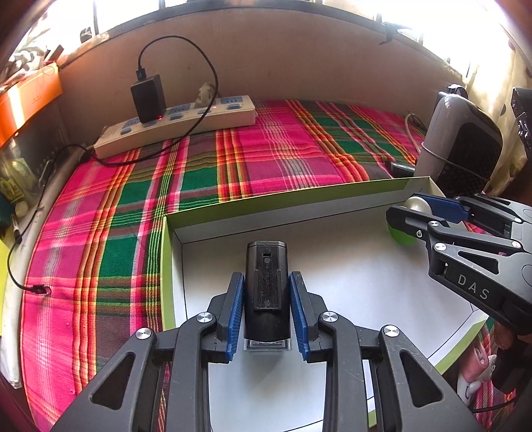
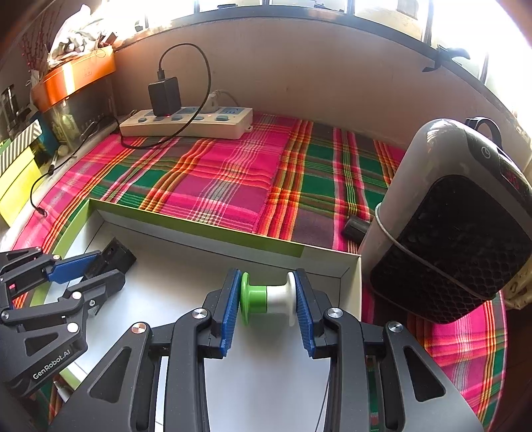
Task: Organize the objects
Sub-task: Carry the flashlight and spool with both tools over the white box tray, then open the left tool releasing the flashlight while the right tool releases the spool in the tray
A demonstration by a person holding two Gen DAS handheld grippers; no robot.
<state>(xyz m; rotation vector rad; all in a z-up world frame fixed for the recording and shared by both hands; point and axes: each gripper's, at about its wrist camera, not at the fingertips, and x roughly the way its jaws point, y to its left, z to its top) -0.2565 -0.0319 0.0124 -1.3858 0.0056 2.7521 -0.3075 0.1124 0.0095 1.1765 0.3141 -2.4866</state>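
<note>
The left gripper fills the lower centre of its own view, its blue pads pressed inward on something dark. The right gripper sits low and centre in its own view, likewise clamped.

free: plaid cloth open ahead of my box wall | blocked right: heater, small black cylinder beside it | back-left: power strip, cable

Beige wall, plaid cloth, bright windows
</note>
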